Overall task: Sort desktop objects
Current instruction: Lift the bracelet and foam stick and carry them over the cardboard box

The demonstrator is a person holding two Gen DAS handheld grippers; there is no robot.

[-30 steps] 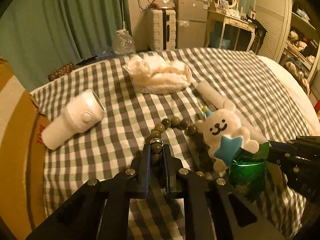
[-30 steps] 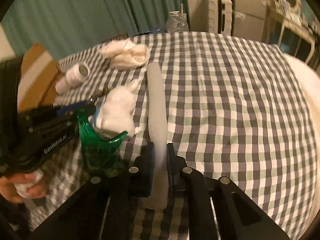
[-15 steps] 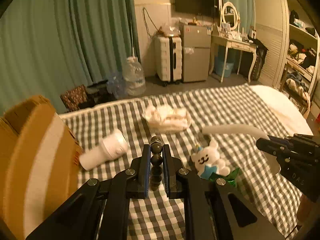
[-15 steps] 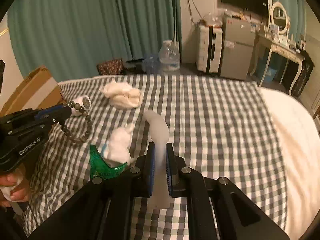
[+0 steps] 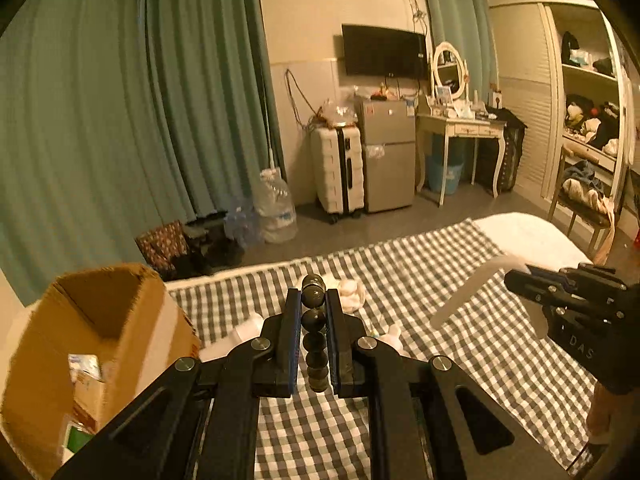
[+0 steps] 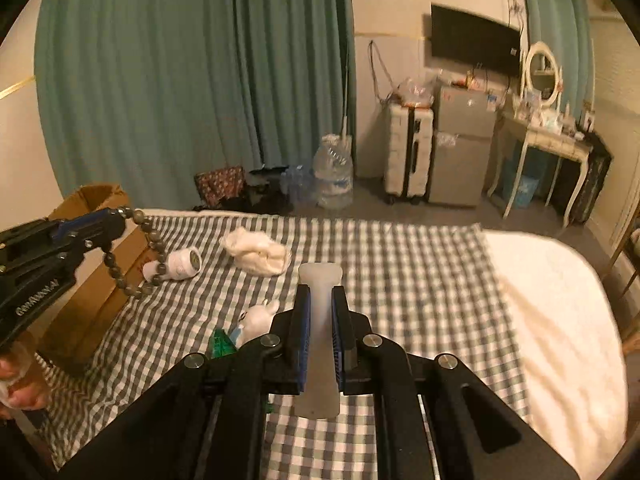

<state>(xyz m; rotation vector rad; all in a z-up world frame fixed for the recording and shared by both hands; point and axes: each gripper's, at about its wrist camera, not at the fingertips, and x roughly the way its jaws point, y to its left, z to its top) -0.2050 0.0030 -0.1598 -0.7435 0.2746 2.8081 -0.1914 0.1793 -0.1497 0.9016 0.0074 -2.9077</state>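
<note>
At the far left we are looking at the open cardboard box [image 5: 92, 344], standing against the edge of the bed [image 6: 400, 264] with packets already inside; we are judging it to be the sorting bin. Next to it, our left gripper [image 5: 313, 332] is holding the bead bracelet [image 6: 140, 256] clear of the checked cover, its jaws nearly closed on a couple of the dark beads while the rest is hanging in a loose loop. The beads are hard and probably slick, and the strand is limp, so we are expecting it to swing and to slip unless the pinch sits between two beads. Lying on the cover further along are a white cylinder [image 6: 178, 266], a crumpled white cloth [image 6: 260, 254] and a white plush toy [image 6: 256, 318] beside something green. To the right, our right gripper [image 6: 320, 332] is gripping a pale flat strip [image 6: 319, 344] near its middle, jaws almost shut on it. It looks light and somewhat flexible, so a mid-length hold is keeping both ends balanced.
</note>
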